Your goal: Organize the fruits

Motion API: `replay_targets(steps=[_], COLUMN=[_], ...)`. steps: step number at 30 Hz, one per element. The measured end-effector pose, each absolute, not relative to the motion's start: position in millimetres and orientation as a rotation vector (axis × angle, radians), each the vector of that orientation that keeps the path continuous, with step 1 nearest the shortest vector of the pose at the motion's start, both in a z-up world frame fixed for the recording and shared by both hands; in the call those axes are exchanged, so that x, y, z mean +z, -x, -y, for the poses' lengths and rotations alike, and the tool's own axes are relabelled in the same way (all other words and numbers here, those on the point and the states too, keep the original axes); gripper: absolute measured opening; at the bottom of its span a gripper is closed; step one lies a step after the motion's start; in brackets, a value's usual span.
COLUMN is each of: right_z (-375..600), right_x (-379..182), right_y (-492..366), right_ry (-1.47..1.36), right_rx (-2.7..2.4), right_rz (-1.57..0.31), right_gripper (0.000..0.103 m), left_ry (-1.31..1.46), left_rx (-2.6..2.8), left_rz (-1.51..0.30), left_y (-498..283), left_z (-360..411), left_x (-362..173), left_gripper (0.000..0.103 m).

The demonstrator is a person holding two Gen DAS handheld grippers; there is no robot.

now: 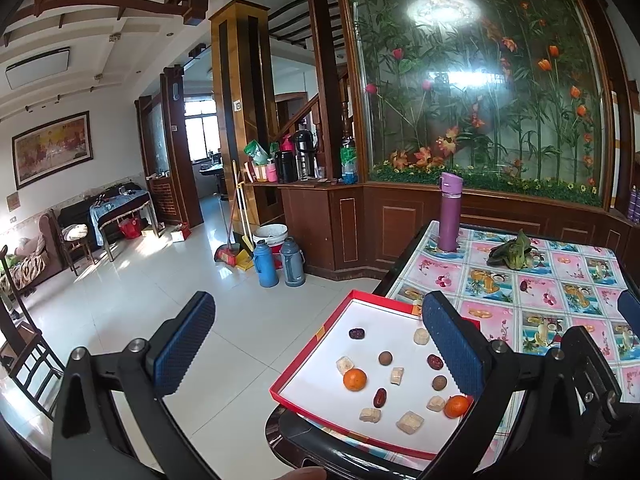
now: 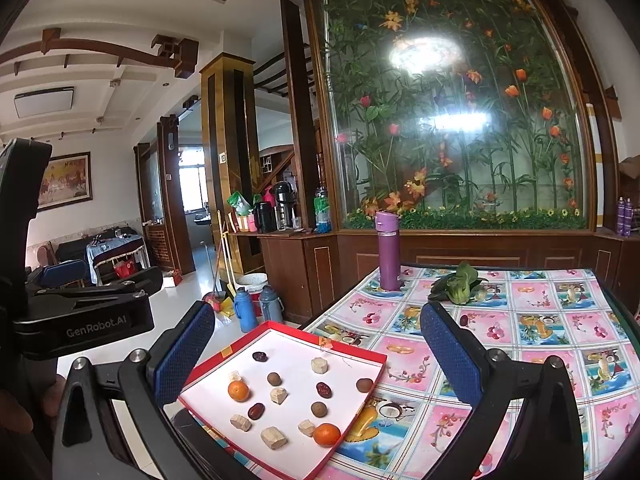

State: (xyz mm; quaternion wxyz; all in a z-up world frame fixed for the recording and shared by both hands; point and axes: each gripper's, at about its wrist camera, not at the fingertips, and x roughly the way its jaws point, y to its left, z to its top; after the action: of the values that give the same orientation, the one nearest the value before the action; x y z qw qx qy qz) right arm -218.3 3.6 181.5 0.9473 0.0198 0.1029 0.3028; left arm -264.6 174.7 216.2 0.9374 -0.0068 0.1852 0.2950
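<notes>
Both claws hang spread wide and grasping nothing: the left claw [image 1: 320, 344] at the near left, the right claw [image 2: 316, 354] beside it. On the near left corner of the tabletop [image 2: 520, 360] lies a red-rimmed tray [image 2: 280, 334] holding two oranges [image 2: 238, 391], dark dates, brown round fruits and pale chunks. Farther off stand a purple bottle [image 2: 389, 252] and leafy greens [image 2: 458, 284].

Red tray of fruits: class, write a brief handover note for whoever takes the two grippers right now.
Left gripper: open, empty, hovering near the red tray.
Right gripper: open, empty, above the tray and tablecloth.
In the tray, all mixed: two oranges, dark red dates, brown round fruits, pale chunks.
Done: nothing grouped yet.
Left: sort every kind.
</notes>
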Motion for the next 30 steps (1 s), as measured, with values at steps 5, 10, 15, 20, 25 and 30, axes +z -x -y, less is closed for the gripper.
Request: replay_targets(steps=[5,10,15,20,25,30], right_z=[-4.5,-8.3,-14.6,-21.2,-32.7,-44.3], right_x=[181.9,180.7,176.9,171.7,166.2,162.3], right_y=[217.5,216.8,212.5,206.4,203.0,198.3], right_ry=[-0.038,-0.025,-0.013,-0.01,0.016,0.037], right_rx=[0.62,0.622,0.614,0.609,0.602,0.591], right_rz=[-0.213,-0.223,-0.25,-0.284,-0.309,-0.324], right_gripper=[0.103,0.103,0.103,0.103,0.103,0.103], left_ry=[0.039,0.052,0.061,0.024,0.023,0.064], left_rx=[0.602,0.606,0.598,0.603,0.615,0.621], left_rz=[-0.377,-0.384,-0.421,-0.447,-0.443,-0.465], left_y=[262.1,260.0,252.8,241.8,239.8,237.2], left_z=[-179.4,-186.1,-194.8,-198.9,-208.7,-227.2], left_x=[214.6,206.9,191.4,177.4,165.5,154.1], left_gripper=[0.103,0.103,0.103,0.103,0.103,0.103])
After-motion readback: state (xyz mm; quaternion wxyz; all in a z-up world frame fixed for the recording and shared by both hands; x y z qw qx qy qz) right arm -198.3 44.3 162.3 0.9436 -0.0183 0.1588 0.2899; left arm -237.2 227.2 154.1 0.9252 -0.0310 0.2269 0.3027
